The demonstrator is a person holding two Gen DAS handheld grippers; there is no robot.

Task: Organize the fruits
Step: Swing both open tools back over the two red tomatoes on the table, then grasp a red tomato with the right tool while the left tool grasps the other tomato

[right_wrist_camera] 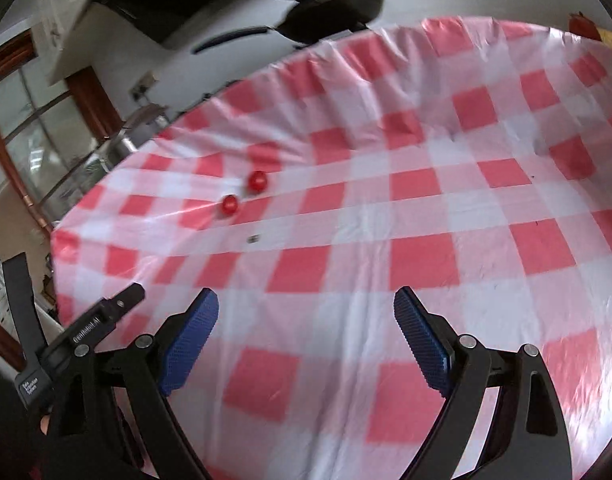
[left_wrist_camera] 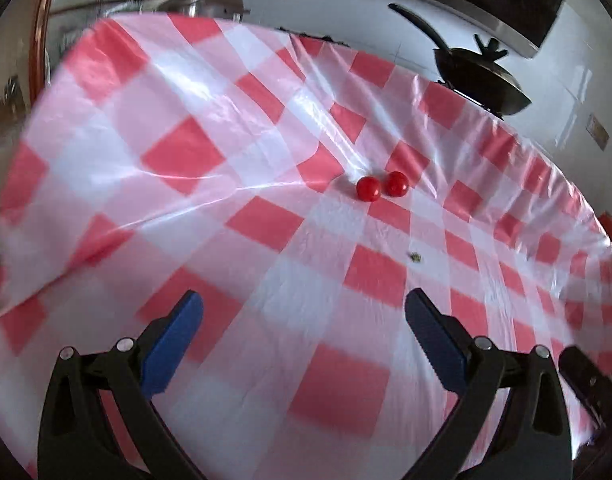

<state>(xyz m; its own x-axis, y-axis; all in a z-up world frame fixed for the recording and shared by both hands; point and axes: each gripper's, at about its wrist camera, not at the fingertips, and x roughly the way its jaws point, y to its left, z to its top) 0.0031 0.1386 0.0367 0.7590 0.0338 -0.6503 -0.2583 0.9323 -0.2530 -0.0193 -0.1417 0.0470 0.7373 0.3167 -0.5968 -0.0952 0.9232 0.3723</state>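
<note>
Approaching, both empty: left gripper (left_wrist_camera: 304, 322) and right gripper (right_wrist_camera: 306, 320) have jaws spread wide over the checkered desk (left_wrist_camera: 266, 152); two red fruits (left_wrist_camera: 381, 186) sit touching mid-desk ahead, so next probably reach, straddle one.

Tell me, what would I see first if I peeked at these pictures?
First you would see the big red-and-white checked tablecloth filling almost the whole picture. Next, two small round red fruits lie side by side near its middle. At the bottom, the left claw and the right claw both stand wide open with blue pads, holding nothing, and a dark pan sits past the far edge.
</note>
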